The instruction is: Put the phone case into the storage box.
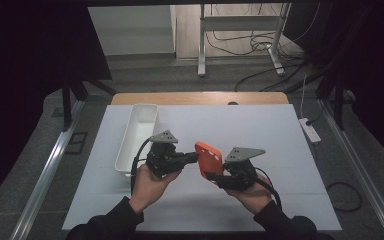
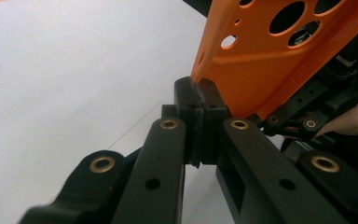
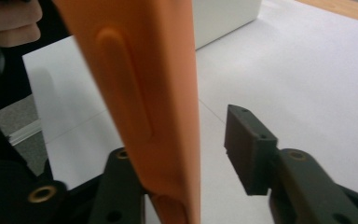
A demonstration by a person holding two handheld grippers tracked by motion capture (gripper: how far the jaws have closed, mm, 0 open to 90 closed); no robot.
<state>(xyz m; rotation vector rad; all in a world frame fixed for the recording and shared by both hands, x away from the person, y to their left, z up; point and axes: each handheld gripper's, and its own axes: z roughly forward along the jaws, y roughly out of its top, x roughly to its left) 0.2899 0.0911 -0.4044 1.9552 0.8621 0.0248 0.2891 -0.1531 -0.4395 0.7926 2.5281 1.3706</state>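
Observation:
An orange plastic plate with round holes (image 1: 209,159) is held upright above the white table sheet (image 1: 265,130), between the two hands. My left gripper (image 1: 196,157) reaches in from the left, and in the left gripper view its pads (image 2: 200,112) are shut on the plate's edge (image 2: 270,70). My right gripper (image 1: 219,177) sits at the plate's lower side. In the right gripper view the plate (image 3: 144,93) stands between the jaws of the right gripper (image 3: 193,144). One black pad (image 3: 249,147) is clearly apart from the plate, and the other jaw is hidden behind it.
A long white bin (image 1: 130,135) lies on the left of the sheet, just beyond my left hand, and its wall (image 3: 223,16) appears in the right gripper view. A white power strip (image 1: 310,130) lies off the table's right edge. A wooden strip (image 1: 200,98) borders the far side.

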